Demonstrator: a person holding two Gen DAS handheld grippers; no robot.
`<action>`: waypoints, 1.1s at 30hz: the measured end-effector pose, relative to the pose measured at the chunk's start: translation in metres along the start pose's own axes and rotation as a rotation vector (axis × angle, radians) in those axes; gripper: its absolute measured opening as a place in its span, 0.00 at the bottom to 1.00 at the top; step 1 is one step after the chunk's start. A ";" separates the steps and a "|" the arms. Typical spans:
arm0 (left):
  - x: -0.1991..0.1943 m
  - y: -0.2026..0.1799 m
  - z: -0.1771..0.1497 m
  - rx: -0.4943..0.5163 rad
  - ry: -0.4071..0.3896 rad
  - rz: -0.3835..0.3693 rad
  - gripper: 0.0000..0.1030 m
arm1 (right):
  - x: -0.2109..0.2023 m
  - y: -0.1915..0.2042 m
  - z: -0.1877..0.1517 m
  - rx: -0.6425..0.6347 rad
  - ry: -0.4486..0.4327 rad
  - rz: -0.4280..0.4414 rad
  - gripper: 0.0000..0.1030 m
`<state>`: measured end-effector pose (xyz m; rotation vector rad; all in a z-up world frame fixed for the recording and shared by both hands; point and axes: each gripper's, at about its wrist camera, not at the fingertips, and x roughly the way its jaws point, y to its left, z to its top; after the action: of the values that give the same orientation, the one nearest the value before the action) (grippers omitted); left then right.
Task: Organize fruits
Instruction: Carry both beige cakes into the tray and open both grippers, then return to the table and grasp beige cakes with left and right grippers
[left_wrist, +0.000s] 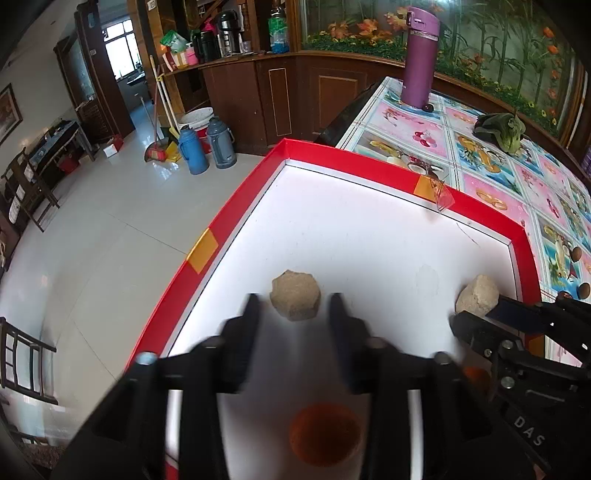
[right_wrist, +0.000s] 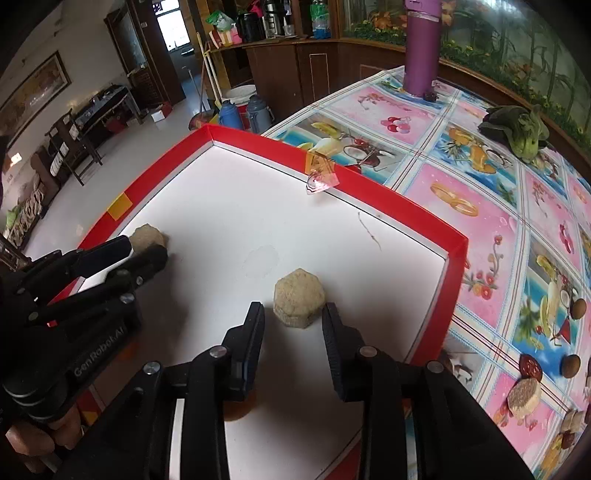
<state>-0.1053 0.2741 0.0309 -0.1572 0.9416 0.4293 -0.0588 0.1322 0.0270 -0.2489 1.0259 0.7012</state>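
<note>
Two beige hexagonal blocks lie on the white floor of the red-rimmed tray (left_wrist: 236, 229), well apart. We hold our left gripper (left_wrist: 293, 308) with its fingers spread, and the left block (left_wrist: 295, 300) lies just ahead of the tips, between their lines but not pinched. Our right gripper (right_wrist: 293, 317) is likewise parted, with the right block (right_wrist: 299, 302) just beyond its fingertips. An orange fruit (left_wrist: 324, 434) rests on the tray floor under the left gripper. Beyond the tray, on the patterned tablecloth (right_wrist: 480, 192), stand a purple flask (left_wrist: 421, 55) and a leafy green vegetable (right_wrist: 517, 129).
</note>
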 end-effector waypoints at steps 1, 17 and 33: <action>-0.003 0.000 -0.001 0.001 -0.008 0.003 0.54 | -0.004 -0.002 -0.001 0.007 -0.009 0.007 0.32; -0.079 -0.079 -0.027 0.182 -0.138 -0.156 0.72 | -0.107 -0.086 -0.081 0.141 -0.164 -0.040 0.46; -0.108 -0.166 -0.053 0.360 -0.117 -0.260 0.74 | -0.138 -0.249 -0.170 0.435 -0.187 -0.219 0.49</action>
<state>-0.1298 0.0759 0.0787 0.0729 0.8547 0.0251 -0.0631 -0.1999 0.0251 0.0817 0.9297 0.2845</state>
